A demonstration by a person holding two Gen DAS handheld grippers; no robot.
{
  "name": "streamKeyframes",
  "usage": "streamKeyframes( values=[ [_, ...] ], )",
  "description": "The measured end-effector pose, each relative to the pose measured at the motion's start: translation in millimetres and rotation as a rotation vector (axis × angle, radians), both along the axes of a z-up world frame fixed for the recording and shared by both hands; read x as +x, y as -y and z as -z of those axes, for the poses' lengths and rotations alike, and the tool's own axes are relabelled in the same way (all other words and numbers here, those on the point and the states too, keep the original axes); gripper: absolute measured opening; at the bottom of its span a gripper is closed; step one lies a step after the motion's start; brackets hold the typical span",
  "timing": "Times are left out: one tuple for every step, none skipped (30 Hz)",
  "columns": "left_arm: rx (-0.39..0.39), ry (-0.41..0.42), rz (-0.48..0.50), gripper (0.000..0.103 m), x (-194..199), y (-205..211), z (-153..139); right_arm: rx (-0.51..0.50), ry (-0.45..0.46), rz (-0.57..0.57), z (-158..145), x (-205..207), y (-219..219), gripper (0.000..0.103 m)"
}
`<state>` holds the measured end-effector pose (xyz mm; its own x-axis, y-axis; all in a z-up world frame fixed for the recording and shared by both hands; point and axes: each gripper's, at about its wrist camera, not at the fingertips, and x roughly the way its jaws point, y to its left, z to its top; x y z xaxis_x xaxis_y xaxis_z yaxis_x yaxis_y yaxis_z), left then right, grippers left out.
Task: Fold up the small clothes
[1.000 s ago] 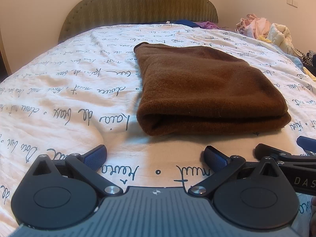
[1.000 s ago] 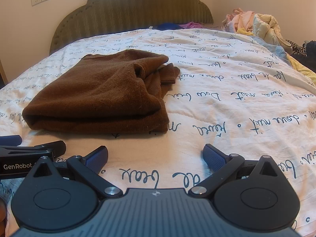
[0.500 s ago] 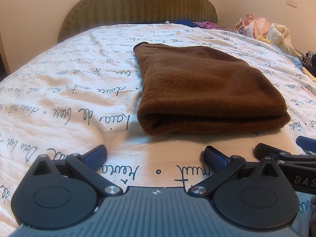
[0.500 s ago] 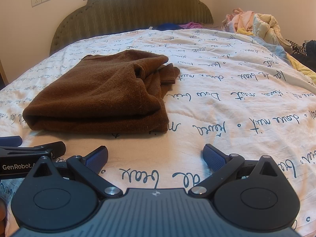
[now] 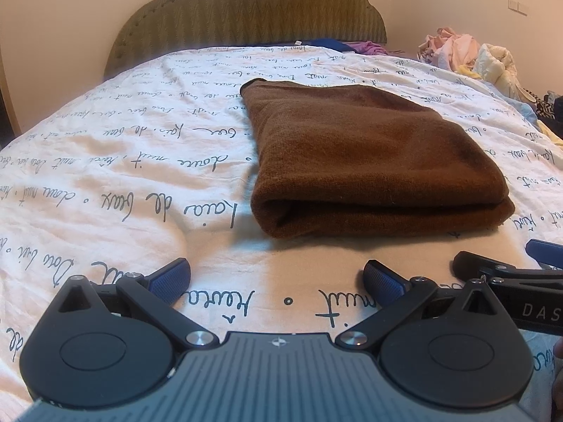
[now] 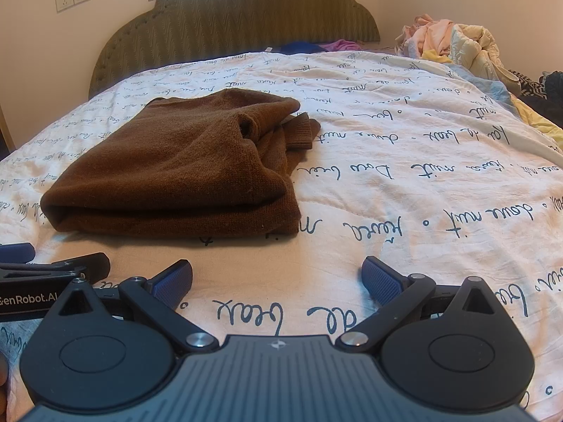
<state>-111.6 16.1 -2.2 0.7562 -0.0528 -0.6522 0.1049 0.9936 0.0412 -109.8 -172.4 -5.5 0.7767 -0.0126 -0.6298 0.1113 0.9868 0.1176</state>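
Observation:
A brown knitted garment (image 5: 369, 154) lies folded flat on the bed, its rolled fold edge facing me; it also shows in the right wrist view (image 6: 183, 165), with a ribbed cuff sticking out at its far right. My left gripper (image 5: 278, 276) is open and empty, low over the sheet just short of the fold edge. My right gripper (image 6: 278, 276) is open and empty, beside the left one, in front of the garment's right corner. Each gripper's tip shows at the edge of the other's view.
The bed has a white sheet (image 5: 123, 183) printed with dark script and a green padded headboard (image 5: 253, 10). A heap of pastel clothes (image 6: 454, 40) lies at the far right; blue and purple items (image 6: 316, 45) lie by the headboard.

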Motion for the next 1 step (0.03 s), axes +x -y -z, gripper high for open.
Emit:
streamKeyframes(
  values=[
    [0.002,-0.008,-0.001,0.103,1.7,0.1,0.3,0.000,0.000,0.000,0.0,0.0,-0.1,0.103]
  ],
)
